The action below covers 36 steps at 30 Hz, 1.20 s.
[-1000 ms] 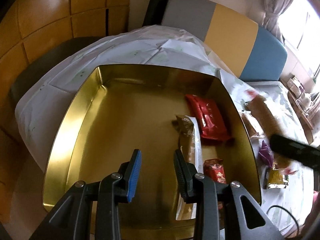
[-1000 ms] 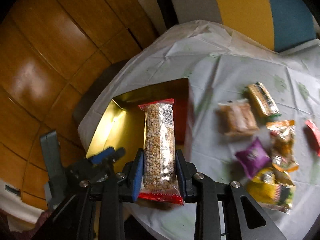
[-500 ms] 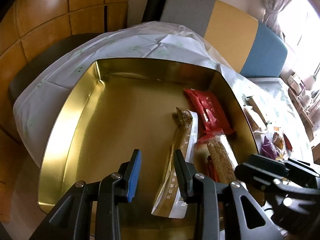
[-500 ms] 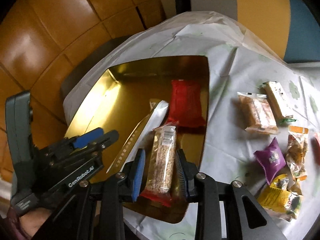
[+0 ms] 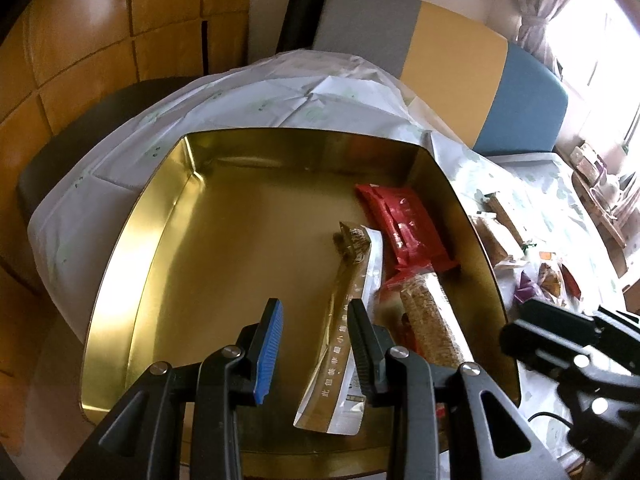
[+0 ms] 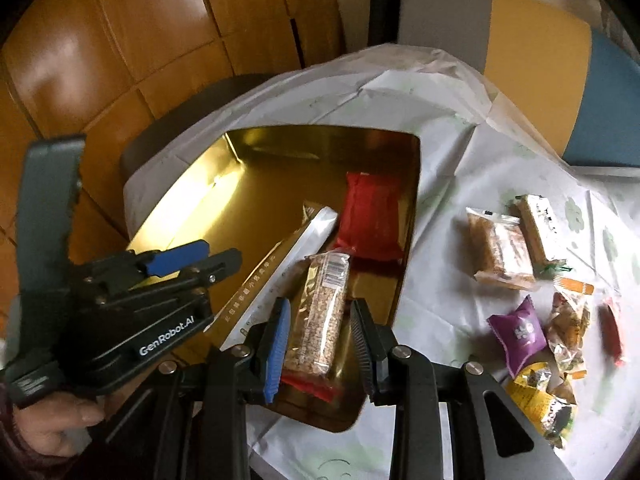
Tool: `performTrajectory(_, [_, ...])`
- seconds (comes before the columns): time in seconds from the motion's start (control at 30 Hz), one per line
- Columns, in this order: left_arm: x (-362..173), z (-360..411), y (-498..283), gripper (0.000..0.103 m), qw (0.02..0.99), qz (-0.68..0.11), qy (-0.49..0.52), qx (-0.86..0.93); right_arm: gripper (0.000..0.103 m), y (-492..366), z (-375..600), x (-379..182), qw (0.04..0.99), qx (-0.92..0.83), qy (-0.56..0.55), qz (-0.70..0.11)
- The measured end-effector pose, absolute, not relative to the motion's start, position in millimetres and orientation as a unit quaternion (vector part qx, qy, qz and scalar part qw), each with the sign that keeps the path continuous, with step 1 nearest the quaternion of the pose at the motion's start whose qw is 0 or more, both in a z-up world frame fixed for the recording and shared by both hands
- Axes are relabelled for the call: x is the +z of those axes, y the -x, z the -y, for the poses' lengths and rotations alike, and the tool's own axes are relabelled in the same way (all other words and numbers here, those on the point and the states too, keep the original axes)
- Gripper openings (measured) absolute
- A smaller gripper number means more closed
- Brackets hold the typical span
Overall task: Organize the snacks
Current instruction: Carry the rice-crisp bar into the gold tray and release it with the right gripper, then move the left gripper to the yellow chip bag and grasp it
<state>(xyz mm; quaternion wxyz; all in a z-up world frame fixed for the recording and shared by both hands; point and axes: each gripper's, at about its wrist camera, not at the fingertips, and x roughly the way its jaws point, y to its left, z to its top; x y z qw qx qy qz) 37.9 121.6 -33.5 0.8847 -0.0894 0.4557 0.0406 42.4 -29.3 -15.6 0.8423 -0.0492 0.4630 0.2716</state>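
Observation:
A gold tin [image 5: 160, 240] sits on the white tablecloth. It holds a red packet [image 5: 404, 224], a long gold-and-silver pouch [image 5: 352, 320] and a clear-wrapped granola bar [image 5: 432, 320]. My left gripper [image 5: 314, 304] hovers over the tin's near side, shut and empty. In the right wrist view the granola bar [image 6: 324, 308] lies tilted in the tin [image 6: 180, 200] beside the pouch [image 6: 280, 264] and the red packet [image 6: 372, 216]. It is under my right gripper [image 6: 320, 302], whose jaws stand narrow, with a strip of gold showing between the bar and the right finger.
Loose snacks lie on the cloth to the right of the tin: two wrapped bars [image 6: 500, 252], a purple packet [image 6: 520, 332] and a yellow packet [image 6: 540, 404]. A grey, yellow and blue chair back [image 6: 520, 40] stands behind the table. A hand [image 6: 52, 428] holds the left gripper [image 6: 220, 252].
My right gripper carried the granola bar over the tin and sank. The bar now rests tilted in the tin, no longer squeezed upright between the pads. The left gripper stayed put.

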Motion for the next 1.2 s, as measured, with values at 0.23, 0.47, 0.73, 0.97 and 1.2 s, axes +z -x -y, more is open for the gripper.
performTrajectory(0.23, [-27,-114,-37,0.034,0.889,-0.450,0.077,0.032,0.033,-39,59,-3,0.853,0.258,0.017,-0.453])
performTrajectory(0.47, [-22,-104,-37,0.034,0.892,-0.447,0.066,0.025,0.033,-41,92,1,0.861,0.233,-0.001,-0.453])
performTrajectory(0.73, [-13,-84,-37,0.034,0.898,-0.438,0.042,-0.001,0.033,-42,131,-5,0.868,0.193,-0.018,-0.458])
performTrajectory(0.97, [-5,-54,-36,0.034,0.901,-0.430,0.010,-0.059,0.034,-48,185,-11,0.871,0.136,-0.041,-0.471])
performTrajectory(1.2, [1,-11,-35,0.034,0.895,-0.426,-0.024,-0.126,0.039,-59,263,-8,0.877,0.052,-0.052,-0.476])
